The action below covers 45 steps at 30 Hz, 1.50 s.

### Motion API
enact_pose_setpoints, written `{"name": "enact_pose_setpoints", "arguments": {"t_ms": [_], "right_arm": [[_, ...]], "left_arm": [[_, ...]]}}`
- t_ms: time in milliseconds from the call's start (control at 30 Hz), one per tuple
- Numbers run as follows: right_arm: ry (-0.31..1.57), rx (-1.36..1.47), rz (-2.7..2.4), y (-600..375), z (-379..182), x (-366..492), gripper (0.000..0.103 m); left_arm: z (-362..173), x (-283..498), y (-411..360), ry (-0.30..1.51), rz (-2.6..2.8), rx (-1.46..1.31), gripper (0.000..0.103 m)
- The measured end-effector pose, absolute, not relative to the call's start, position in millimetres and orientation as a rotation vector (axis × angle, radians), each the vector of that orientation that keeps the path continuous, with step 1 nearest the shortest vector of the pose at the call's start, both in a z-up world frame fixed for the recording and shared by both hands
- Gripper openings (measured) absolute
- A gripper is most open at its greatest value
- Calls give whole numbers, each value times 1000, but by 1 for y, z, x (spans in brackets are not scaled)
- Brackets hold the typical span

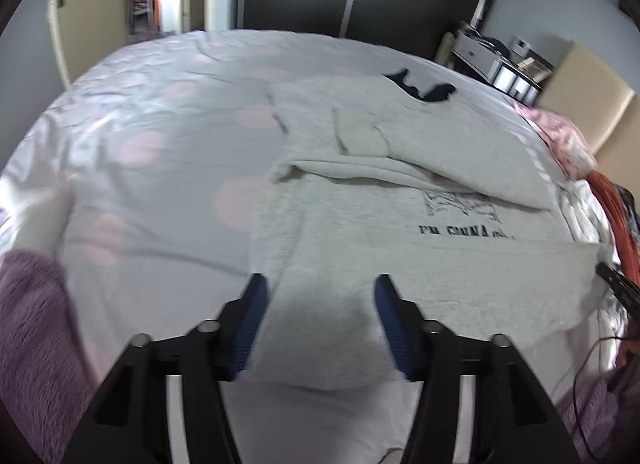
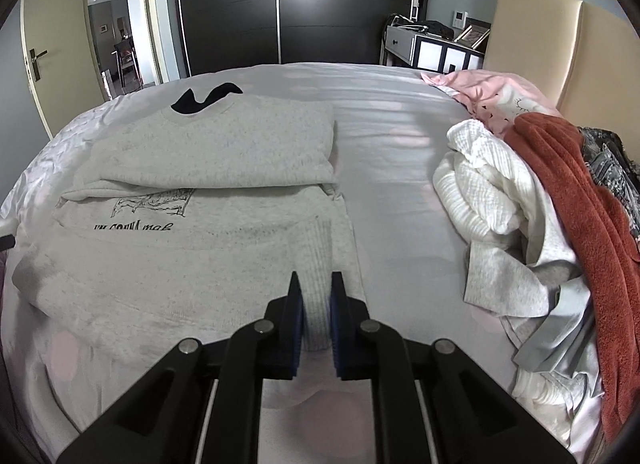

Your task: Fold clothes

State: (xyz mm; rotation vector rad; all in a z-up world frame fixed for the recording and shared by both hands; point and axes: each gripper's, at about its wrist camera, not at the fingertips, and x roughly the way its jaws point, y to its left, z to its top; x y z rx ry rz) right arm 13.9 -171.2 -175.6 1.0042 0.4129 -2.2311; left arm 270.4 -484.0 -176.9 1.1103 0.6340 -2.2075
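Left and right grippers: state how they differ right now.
The left gripper has its fingers spread wide, with nothing between them, above the grey sweatshirt. The right gripper is shut on the ribbed cuff of that sweatshirt. The left sits over the garment's near-left part, the right at its right edge. Both have black frames and blue finger pads.

A home bedroom is shown: a wide bed with a padded headboard is seen, a dark sliding-door wardrobe stands beyond its far edge, a bedside cabinet at its far right corner, and laundry is heaped along its right edge.
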Motion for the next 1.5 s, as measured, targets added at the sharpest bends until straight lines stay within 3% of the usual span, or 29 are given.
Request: {"name": "enact_pose_setpoints", "arguments": {"t_ms": [133,267,300,333,367,667,800,1000,1200,1267,1400,1500], "right_arm": [[401,1026,-2231,-173,-183,8,11],[368,1057,-2225,-173,-188,0,11],[362,1063,-2223,-173,-189,-1,11],[357,1068,-2221,-173,-190,-2,11],[353,1073,-2219,-174,-191,-3,11],[314,1112,-2199,-177,-198,-11,11],[298,1128,-2196,-177,-199,-13,11],[290,1144,-2191,-177,-202,-15,11],[286,1154,-2186,-178,-205,-17,11],[286,1157,-2185,-178,-205,-18,11],[287,1158,-2189,-179,-207,-18,11],[281,1133,-2201,-177,-202,-16,11]], "left_arm": [[-193,252,-499,594,-2235,1195,64],[-211,245,-514,695,-2291,1229,64],[-215,246,-518,766,-2333,1218,66],[-217,246,-522,841,-2372,1218,79],[-220,245,-526,878,-2387,1234,83],[-238,234,-531,805,-2309,1365,82],[-229,229,-527,738,-2332,1347,59],[-240,217,-532,720,-2321,1407,54],[-252,227,-559,992,-2280,1367,51],[-249,228,-558,993,-2267,1354,51],[-236,231,-542,873,-2262,1275,22],[-216,242,-526,837,-2311,1149,16]]}}
